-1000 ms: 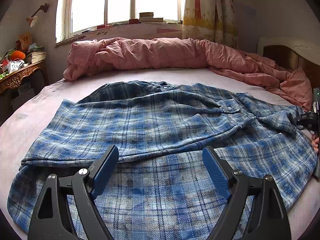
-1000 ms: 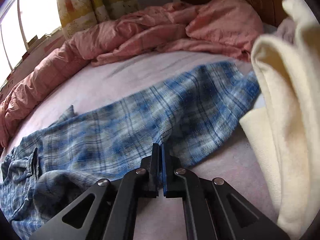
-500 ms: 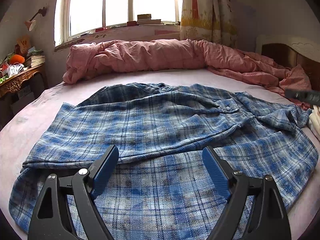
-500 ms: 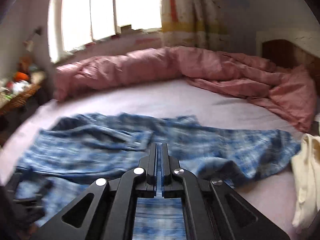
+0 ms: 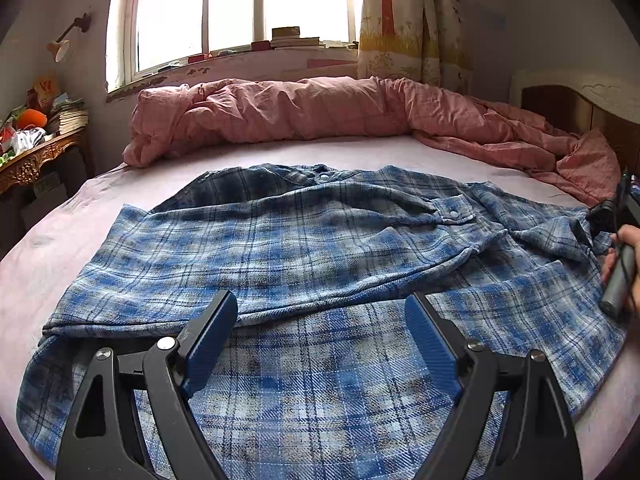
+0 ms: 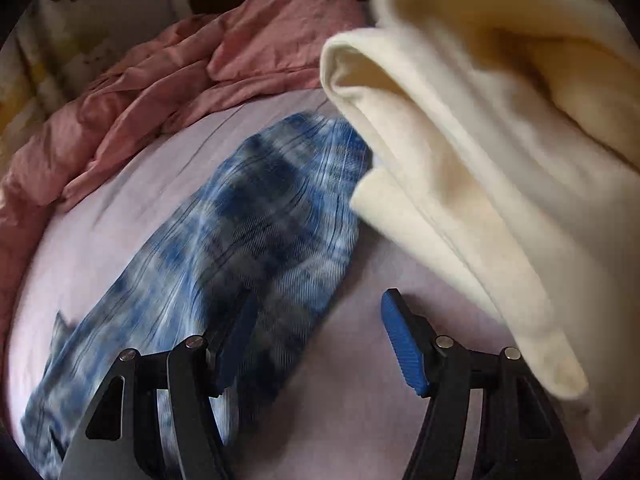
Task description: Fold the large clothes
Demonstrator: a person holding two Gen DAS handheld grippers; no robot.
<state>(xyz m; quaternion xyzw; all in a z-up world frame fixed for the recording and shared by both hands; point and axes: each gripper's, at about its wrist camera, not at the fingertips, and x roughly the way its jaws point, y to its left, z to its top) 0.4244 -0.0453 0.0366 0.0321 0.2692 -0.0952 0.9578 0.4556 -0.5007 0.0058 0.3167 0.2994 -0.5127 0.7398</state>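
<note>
a bedroom with a bright arched window (image 5: 244, 4) is framing a wide bed under a pale pink sheet (image 5: 80, 216), with a rumpled pink quilt (image 5: 288, 110) bunching along its far edge. a large blue plaid flannel shirt (image 5: 320, 248) is lying spread across the middle of the bed, one sleeve (image 6: 256, 224) stretching toward a folded cream fleece blanket (image 6: 480, 140) at the side. the left claw (image 5: 320, 336) is hovering wide apart over the shirt's near hem, gripping nothing. the right claw (image 6: 316, 340), jaws just opening, is standing spread over the sleeve's edge and the sheet, pinching nothing; the sleeve is blurring there.
</note>
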